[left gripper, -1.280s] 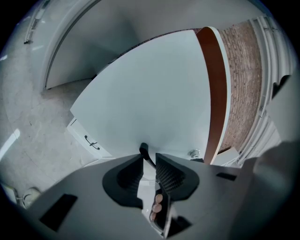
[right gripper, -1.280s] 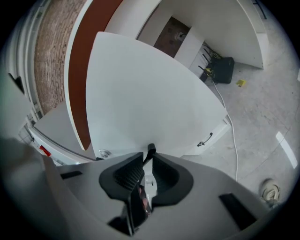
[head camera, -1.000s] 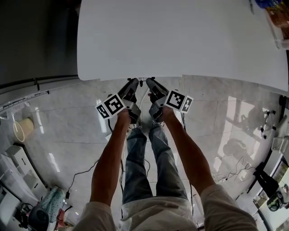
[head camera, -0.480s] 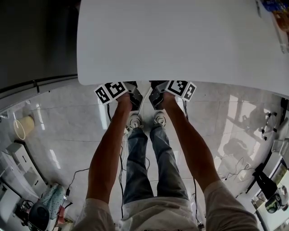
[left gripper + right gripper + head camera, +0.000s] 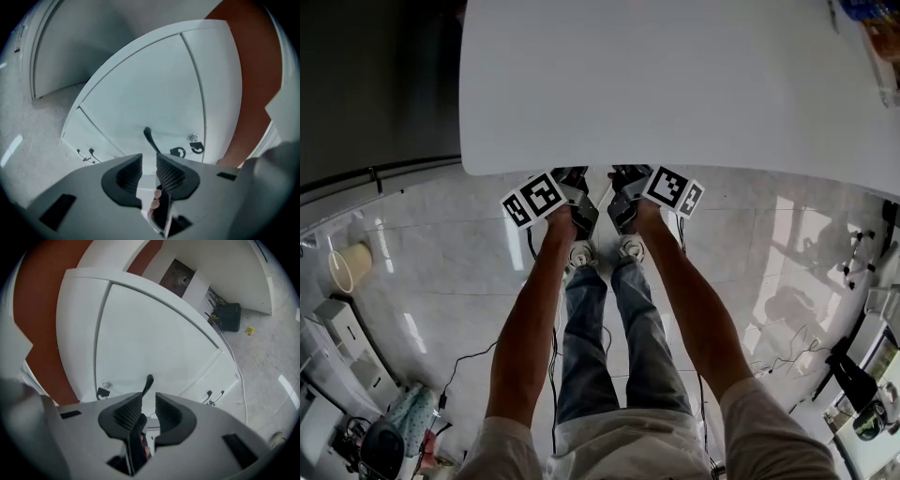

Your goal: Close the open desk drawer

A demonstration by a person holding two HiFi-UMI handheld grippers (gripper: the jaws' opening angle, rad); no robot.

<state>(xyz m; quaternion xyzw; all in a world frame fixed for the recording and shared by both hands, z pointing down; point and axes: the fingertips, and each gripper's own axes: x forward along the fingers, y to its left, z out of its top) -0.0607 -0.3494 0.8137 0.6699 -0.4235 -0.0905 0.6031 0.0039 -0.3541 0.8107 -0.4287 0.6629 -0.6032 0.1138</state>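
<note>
The white desk top (image 5: 675, 84) fills the top of the head view. Both grippers reach under its near edge there, so only the left marker cube (image 5: 534, 199) and the right marker cube (image 5: 672, 190) show. The white drawer front (image 5: 140, 98) with a black handle (image 5: 149, 138) and a keyed lock (image 5: 192, 138) faces the left gripper (image 5: 149, 169). The right gripper (image 5: 149, 411) faces the same handle (image 5: 148, 383) and lock (image 5: 106, 385). Both pairs of jaws have just been opening. Each stands open with a narrow gap and nothing between, just short of the handle.
The person's legs and shoes (image 5: 581, 253) stand on glossy floor tiles below the desk edge. Cables trail on the floor (image 5: 469, 361). A black bag with cords (image 5: 229, 317) lies by the desk's far side. A red-brown panel (image 5: 253, 70) borders the drawer unit.
Both grippers have moved toward the desk, and their jaws have gone from plain view to hidden under the desk's near edge. The arms have stretched out further.
</note>
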